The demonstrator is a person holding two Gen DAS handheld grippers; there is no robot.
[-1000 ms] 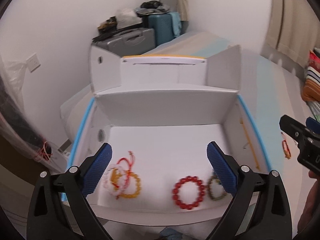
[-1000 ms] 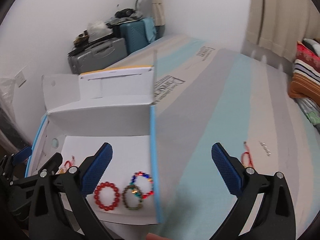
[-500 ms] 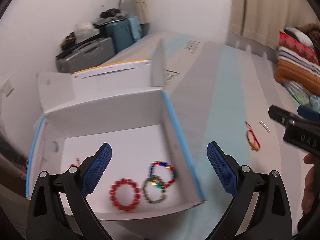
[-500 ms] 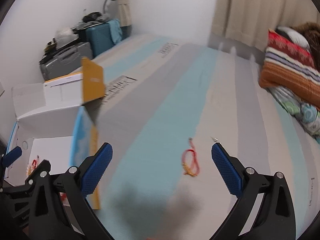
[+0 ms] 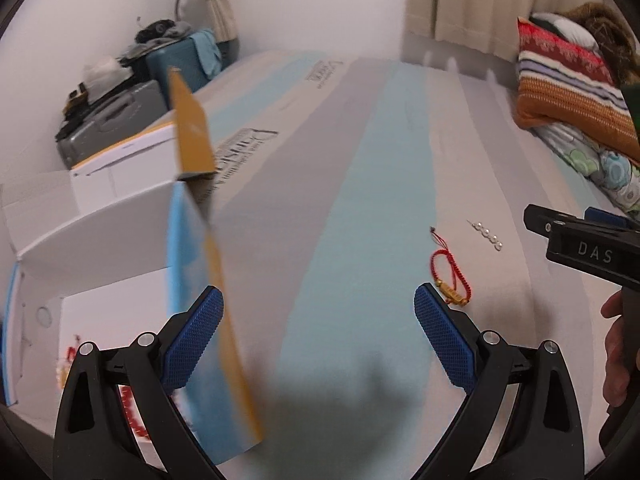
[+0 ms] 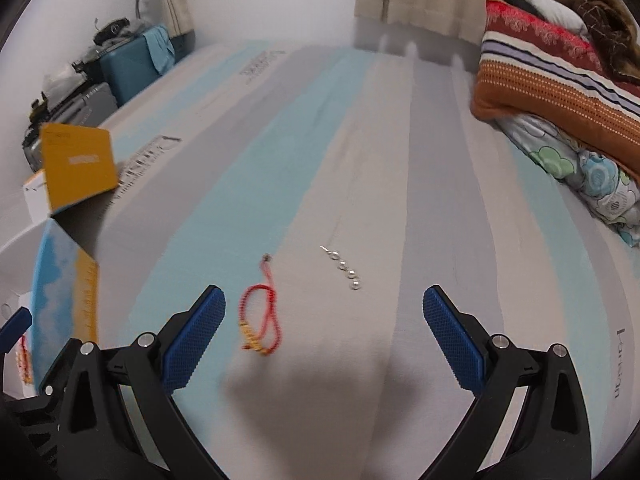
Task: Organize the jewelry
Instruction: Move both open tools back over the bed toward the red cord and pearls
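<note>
A red cord bracelet with gold beads (image 5: 450,276) lies on the striped mattress; it also shows in the right wrist view (image 6: 262,320). A short string of silver beads (image 5: 486,234) lies just beyond it, and shows in the right wrist view too (image 6: 344,268). My left gripper (image 5: 318,338) is open and empty, with its left finger over the box wall (image 5: 208,280). My right gripper (image 6: 324,338) is open and empty, above the mattress, with the red bracelet by its left finger. The white box (image 5: 100,216) holds bracelets, mostly hidden; a red bead bracelet (image 5: 132,408) peeks out.
Suitcases with clutter (image 5: 120,108) stand at the far left wall. Folded blankets and a pillow (image 6: 560,80) lie at the right. The right gripper's body (image 5: 588,248) shows at the right of the left wrist view. The mattress (image 6: 360,140) stretches ahead.
Both grippers have swung to the right, away from the box interior and toward the mattress. The red cord bracelet and silver beads are now closer and more central.
</note>
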